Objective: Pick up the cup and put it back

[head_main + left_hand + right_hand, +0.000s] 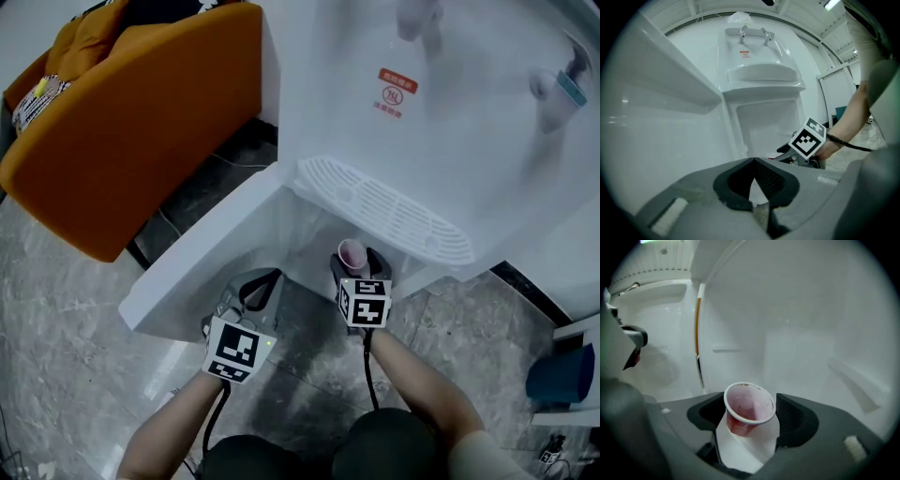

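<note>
The water dispenser [356,150] is gleaming as smooth, glossy plastic. The cup [749,408] is looking like thin, translucent plastic.

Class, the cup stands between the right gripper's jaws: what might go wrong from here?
1. The cup sits tilted between the right gripper's jaws, whose pads do not look pressed on it; lifting now may drop it.
2. It looks thin; a hard squeeze may crush it.
3. The cabinet wall is close; a swing may knock it.

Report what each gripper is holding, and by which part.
Left gripper: nothing, jaws together. Right gripper: the cup stands between its jaws near the rim; a firm grip cannot be told.
</note>
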A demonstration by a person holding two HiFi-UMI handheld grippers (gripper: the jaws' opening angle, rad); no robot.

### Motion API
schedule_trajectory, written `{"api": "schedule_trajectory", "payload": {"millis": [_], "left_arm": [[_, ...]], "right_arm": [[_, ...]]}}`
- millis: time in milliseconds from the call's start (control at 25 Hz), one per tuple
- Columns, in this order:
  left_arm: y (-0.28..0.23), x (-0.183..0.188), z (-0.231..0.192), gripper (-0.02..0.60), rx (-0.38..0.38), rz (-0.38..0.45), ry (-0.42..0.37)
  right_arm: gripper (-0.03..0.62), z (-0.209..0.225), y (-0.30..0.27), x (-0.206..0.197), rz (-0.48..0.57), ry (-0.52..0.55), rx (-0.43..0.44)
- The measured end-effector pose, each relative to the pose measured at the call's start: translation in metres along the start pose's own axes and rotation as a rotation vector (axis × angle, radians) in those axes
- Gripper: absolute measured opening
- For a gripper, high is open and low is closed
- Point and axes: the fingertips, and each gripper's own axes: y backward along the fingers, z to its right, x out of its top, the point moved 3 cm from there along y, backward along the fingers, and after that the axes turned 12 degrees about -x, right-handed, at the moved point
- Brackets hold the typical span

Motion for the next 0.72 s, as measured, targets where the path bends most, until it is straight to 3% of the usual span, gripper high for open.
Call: {"api": "schedule_trajectory", "payload": {"millis": [320,440,720], "left_arm": [[0.021,0.016,0.001,0.002,0.011,-0.022,0.000],[0.035,0.035,0.006,0.002,0.009,-0.022,0.009],[0.083,0.090,0.013,0.002,0.008,-0.023,0.143]], "right_arm": [[0.337,-0.020,0.048,0.024,0.032,0.060,0.154],[0.336,-0.031,0.079,0.046,0.067,0.139,0.222],[0.334,-0.058,0.171,0.115,0.146,0.315,0.382]]}}
